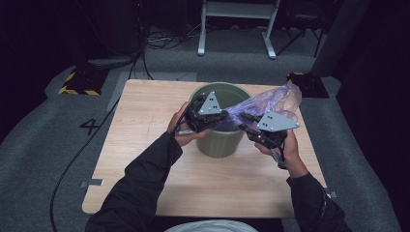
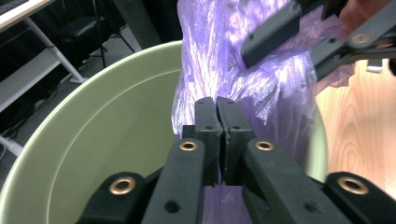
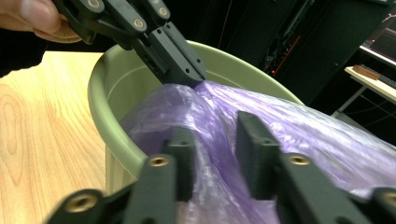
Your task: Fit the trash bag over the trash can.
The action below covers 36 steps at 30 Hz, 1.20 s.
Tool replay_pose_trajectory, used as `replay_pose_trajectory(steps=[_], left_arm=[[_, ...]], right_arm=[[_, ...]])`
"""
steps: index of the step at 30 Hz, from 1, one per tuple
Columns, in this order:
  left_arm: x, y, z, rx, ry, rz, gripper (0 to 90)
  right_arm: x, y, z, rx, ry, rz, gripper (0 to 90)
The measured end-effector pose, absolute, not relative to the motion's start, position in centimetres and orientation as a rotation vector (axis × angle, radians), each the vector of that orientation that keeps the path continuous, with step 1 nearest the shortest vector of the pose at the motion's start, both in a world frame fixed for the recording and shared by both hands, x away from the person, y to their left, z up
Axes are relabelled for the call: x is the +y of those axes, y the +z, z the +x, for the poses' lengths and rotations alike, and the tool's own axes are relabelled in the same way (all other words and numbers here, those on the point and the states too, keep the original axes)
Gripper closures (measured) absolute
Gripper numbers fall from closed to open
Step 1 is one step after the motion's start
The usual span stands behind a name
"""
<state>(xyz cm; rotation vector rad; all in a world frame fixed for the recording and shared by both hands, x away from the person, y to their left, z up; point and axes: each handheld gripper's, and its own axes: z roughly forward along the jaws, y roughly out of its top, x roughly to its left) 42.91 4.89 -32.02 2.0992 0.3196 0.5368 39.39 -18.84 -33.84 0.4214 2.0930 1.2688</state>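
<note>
Woodgrain surface (image 1: 145,145) carries a round, smooth, pale-green plastic bin (image 1: 220,142) near its far middle. Crinkly translucent purple bag (image 1: 270,99) drapes over the bin's right rim. Left gripper (image 2: 217,109), over the bin mouth, pinches a fold of bag; right gripper (image 3: 215,140) straddles the film, jaws apart.

Light wooden table (image 1: 145,145) on grey carpet, green plastic bin (image 1: 220,142) standing upright on it, between the left gripper (image 1: 220,117) and right gripper (image 1: 249,124).
</note>
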Motion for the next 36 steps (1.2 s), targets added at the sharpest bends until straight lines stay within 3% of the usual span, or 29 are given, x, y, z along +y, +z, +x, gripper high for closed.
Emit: replay_pose_trajectory(steps=[5, 12, 21, 32, 34, 36], left_arm=[[5.6, -31.9, 43.2, 0.337, 0.534, 2.083, 89.5], [6.9, -31.9, 43.3, 0.349, 0.551, 2.071, 89.4], [9.0, -32.2, 43.7, 0.361, 0.552, 2.048, 89.5], [10.7, -32.8, 44.0, 0.387, 0.548, 2.037, 89.3], [11.0, -32.9, 44.1, 0.392, 0.540, 2.034, 89.2], [11.2, -33.1, 44.1, 0.402, 0.535, 2.030, 88.5]], right_arm=[[-19.7, -33.4, 39.0, 2.109, 1.310, 0.455, 41.7], [-21.9, -33.2, 37.2, 2.048, 1.342, 0.501, 24.3], [-25.3, -33.3, 36.2, 1.964, 1.370, 0.592, 20.8], [-26.5, -35.6, 39.0, 2.062, 1.302, 0.667, 16.5], [-26.4, -36.0, 39.3, 2.065, 1.316, 0.677, 21.9], [-26.1, -36.3, 39.3, 2.082, 1.323, 0.644, 40.7]])
